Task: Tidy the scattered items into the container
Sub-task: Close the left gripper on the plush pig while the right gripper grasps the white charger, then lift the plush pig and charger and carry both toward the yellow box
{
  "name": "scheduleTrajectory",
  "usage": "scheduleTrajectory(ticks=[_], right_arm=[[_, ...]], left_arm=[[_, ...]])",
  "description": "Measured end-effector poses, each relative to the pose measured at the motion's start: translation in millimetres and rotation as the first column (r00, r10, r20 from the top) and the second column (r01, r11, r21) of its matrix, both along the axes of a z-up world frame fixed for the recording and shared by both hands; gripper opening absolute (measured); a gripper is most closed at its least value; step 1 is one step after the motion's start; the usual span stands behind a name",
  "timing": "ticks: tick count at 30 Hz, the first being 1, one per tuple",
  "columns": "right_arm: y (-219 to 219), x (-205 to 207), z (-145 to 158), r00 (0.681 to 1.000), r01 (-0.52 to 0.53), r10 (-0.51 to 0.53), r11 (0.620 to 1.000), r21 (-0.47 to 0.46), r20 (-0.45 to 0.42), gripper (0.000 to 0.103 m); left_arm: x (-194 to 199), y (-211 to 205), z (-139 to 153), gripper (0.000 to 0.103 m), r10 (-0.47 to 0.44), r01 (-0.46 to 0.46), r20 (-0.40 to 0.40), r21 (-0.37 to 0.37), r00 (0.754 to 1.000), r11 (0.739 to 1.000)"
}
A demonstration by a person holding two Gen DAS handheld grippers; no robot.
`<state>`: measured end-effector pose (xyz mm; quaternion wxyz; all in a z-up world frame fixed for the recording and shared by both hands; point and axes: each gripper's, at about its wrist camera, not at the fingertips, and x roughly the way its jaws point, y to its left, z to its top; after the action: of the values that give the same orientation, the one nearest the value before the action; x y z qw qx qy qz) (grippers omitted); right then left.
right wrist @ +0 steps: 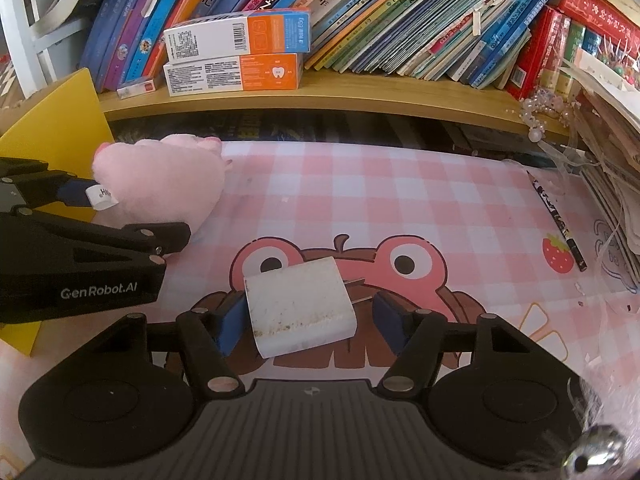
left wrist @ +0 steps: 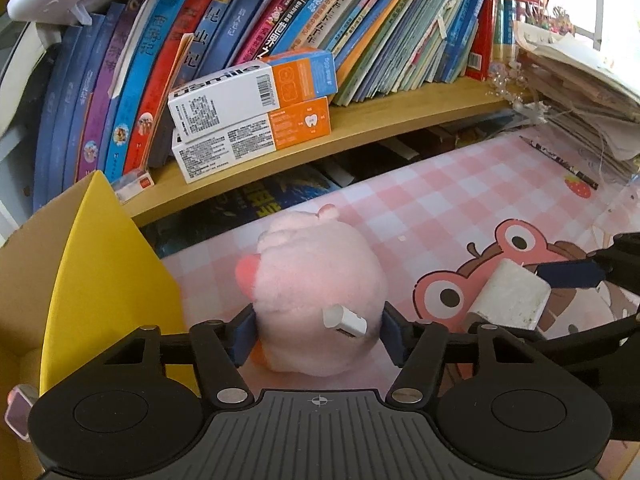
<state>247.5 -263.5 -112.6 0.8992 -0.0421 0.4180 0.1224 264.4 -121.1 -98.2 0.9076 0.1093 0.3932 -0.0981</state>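
A pink plush toy (left wrist: 316, 276) lies on the pink checked mat (left wrist: 440, 208), with a white tag (left wrist: 345, 321) on its side. My left gripper (left wrist: 319, 334) is shut on the plush, one blue pad pressing each flank. A yellow-lined cardboard box (left wrist: 100, 264) stands just left of it. In the right wrist view, a grubby white plug adapter (right wrist: 298, 308) rests on the mat between the fingers of my right gripper (right wrist: 308, 320), which is open. Its left pad touches the adapter, and a gap shows at the right pad. The plush (right wrist: 160, 176) and the box (right wrist: 52, 120) are at the left.
A wooden shelf (right wrist: 360, 92) carries leaning books and two stacked orange-and-white boxes (right wrist: 236, 56) behind the mat. A pencil (right wrist: 556, 220) lies at the right, beside a pile of papers (right wrist: 616, 160) and a bead string (right wrist: 540, 116).
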Motion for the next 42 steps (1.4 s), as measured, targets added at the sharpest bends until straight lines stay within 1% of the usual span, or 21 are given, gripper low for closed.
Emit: scheduleTrajectory(ticks=[5, 14, 28, 42], right_arm=[[0.3, -0.6, 0.0, 1.0, 0.002, -0.002, 1.0, -0.001, 0.0, 0.065], [0.0, -1.4, 0.1, 1.0, 0.001, -0.001, 1.0, -0.004, -0.001, 0.064], [-7.5, -23.6, 11.6, 1.0, 0.022, -0.022, 1.0, -0.007, 0.006, 0.064], [-13.6, -58.8, 34.3, 0.999, 0.035, -0.034, 0.999, -0.012, 0.035, 0.064]], left_arm=[[-2.3, 4.4, 8.3, 0.053, 0.01, -0.009, 0.012, -0.052, 1.0, 0.999], [-7.2, 6.3, 24.6, 0.052, 0.01, -0.006, 0.044, -0.092, 0.999, 0.996], [-26.0, 7.0, 54.5, 0.052, -0.011, 0.022, 0.105, -0.111, 0.994, 0.994], [-69.5, 10.2, 82.8, 0.052, -0.048, 0.065, 0.135, -0.125, 0.99, 0.99]])
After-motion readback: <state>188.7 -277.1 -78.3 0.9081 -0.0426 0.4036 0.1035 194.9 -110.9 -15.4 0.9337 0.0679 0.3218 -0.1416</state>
